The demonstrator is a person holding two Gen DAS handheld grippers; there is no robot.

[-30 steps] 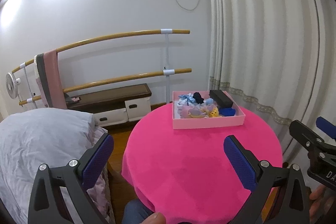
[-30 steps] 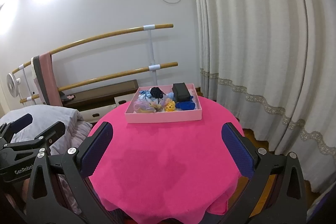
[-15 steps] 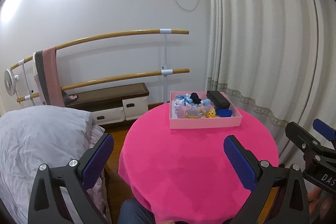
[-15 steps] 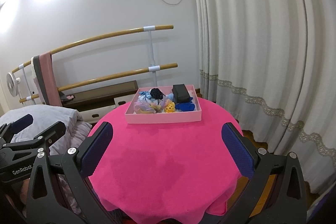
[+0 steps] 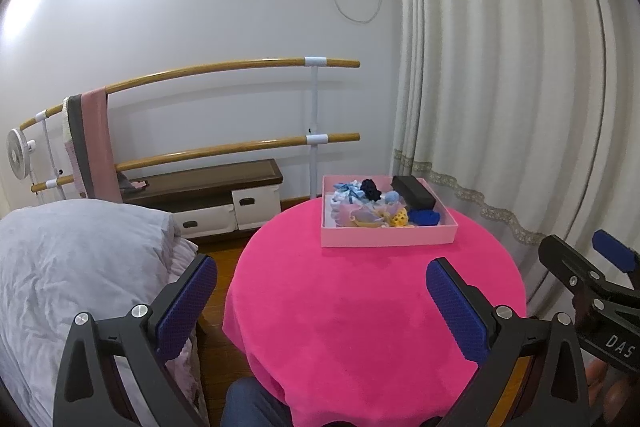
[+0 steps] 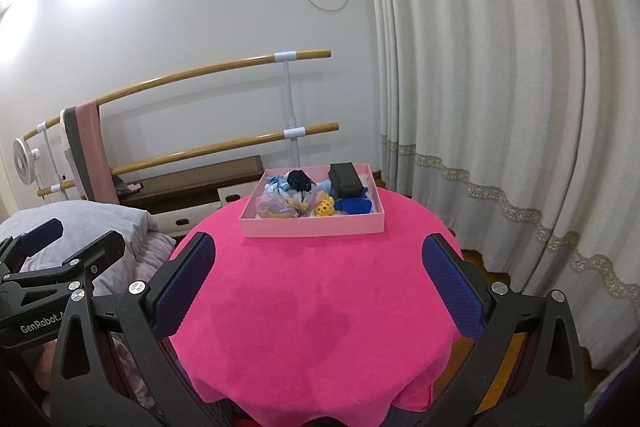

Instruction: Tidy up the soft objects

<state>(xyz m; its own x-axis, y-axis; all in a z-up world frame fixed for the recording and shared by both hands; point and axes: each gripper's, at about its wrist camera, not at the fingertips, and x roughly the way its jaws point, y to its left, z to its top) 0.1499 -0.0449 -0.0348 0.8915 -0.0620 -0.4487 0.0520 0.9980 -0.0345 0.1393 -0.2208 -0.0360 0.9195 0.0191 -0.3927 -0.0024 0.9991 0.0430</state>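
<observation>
Round table under a bright pink fuzzy cloth (image 6: 316,307), with a shallow pale pink cardboard box (image 6: 312,227) at the far side. Inside the box, a heap of small soft pieces: dark navy scrunchie (image 6: 299,180), yellow dotted scrunchie (image 6: 325,206), royal blue cloth (image 6: 354,205), black oblong case (image 6: 344,180). Left gripper (image 5: 322,301) spread wide and empty, above the near edge. Right gripper (image 6: 318,285) also wide apart, empty, well apart from the box.

soft items (image 6: 298,199) too small, jumbled
</observation>
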